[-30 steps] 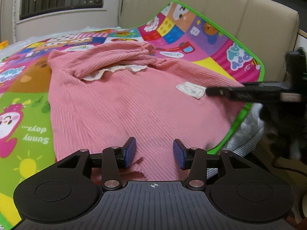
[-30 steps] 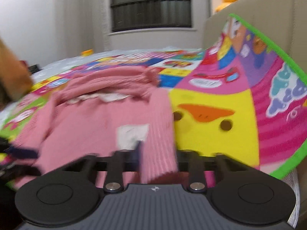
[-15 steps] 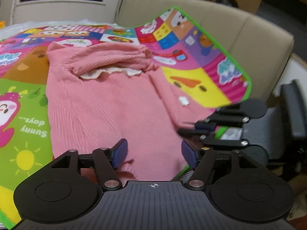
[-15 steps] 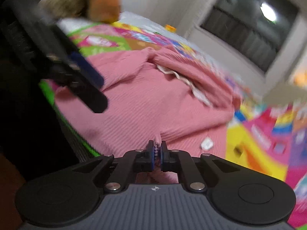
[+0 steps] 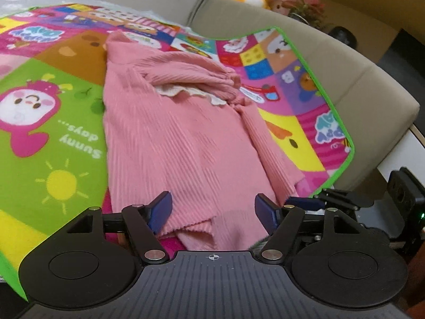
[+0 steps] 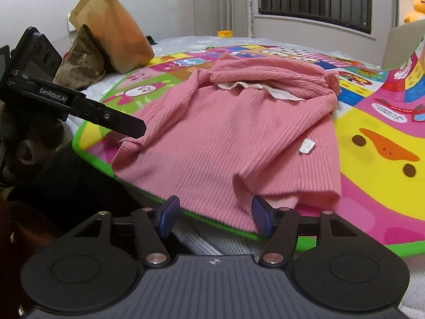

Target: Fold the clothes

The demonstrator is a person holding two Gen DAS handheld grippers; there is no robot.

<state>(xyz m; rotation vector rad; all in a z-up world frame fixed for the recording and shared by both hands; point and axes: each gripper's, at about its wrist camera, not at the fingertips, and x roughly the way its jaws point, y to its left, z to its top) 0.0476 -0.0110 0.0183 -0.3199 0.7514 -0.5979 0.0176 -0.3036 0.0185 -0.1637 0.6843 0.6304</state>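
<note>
Lying flat on the play mat, hem at the mat's near edge: pink ribbed top, one sleeve already folded across the chest, lace collar toward the far edge. Hovering just short of the hem, jaws spread wide and holding nothing: left gripper, likely lined up to pinch the near left corner. Likewise wide open and empty at the near right corner of the hem: right gripper, apparently readied for a matching lift.
</note>
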